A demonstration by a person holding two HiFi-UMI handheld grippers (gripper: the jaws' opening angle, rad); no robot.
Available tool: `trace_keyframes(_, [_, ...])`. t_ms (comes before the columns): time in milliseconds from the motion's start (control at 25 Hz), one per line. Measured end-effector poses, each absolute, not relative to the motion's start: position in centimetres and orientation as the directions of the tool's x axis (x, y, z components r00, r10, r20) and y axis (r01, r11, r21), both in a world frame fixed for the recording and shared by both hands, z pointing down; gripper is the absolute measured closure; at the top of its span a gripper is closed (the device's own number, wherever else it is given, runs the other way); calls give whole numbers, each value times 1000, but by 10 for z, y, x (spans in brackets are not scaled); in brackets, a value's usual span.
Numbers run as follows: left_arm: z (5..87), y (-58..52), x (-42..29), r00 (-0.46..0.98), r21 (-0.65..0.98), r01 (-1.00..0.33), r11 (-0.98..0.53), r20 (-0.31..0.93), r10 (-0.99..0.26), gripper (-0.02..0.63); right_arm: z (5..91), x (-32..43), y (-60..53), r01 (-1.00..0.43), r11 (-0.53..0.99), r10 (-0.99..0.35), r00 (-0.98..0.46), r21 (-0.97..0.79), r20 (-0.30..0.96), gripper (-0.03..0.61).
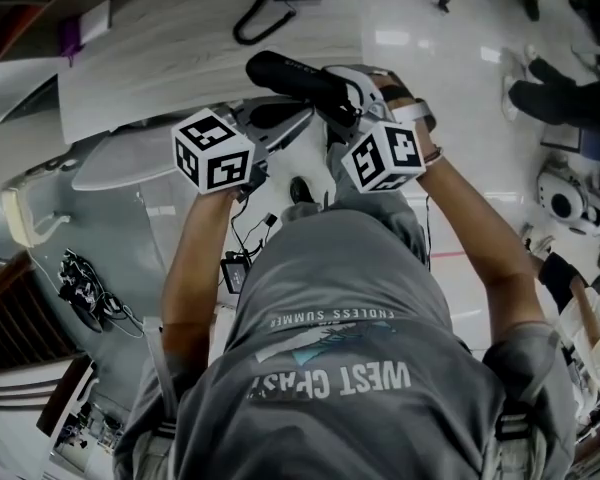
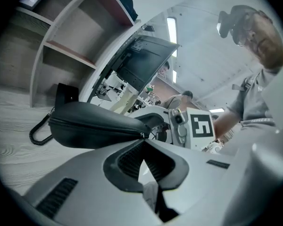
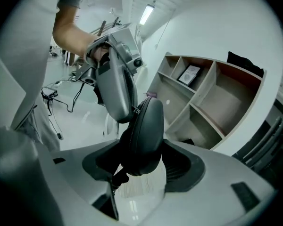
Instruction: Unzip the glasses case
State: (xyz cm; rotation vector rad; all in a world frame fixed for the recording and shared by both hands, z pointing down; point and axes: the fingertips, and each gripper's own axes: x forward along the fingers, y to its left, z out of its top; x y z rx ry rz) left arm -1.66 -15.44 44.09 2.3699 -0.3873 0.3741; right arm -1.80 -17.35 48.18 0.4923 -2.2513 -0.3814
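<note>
A lab: open shelving [image 3: 212, 93], a monitor [image 2: 144, 62], loose cables [image 1: 83, 284], glossy floor [image 1: 430, 18].

The grey T-shirt [image 1: 380, 308] reads "ENDLESS SUMMER" and "WEST COAST", both upside down.

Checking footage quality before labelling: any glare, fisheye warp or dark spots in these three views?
Head view: dim, light glares off the glossy floor, straight edges bow. Left gripper view: strong fisheye with black corners, glasses case sharp. Right gripper view: same warp, the case a dark shape against a bright background, shelf unit curved.
</note>
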Motion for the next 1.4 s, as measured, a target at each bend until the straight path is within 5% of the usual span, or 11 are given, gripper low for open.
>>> trace_keyframes(1040, [557, -181, -10, 856, 665, -422, -616, 517, -28, 611, 592, -34, -221, -10, 895, -374, -563, 446, 737, 305])
trace_keyframes(1400, [598, -187, -43, 816, 663, -517, -541, 573, -79, 558, 650, -37, -246, 57, 867, -396, -525, 495, 754, 302])
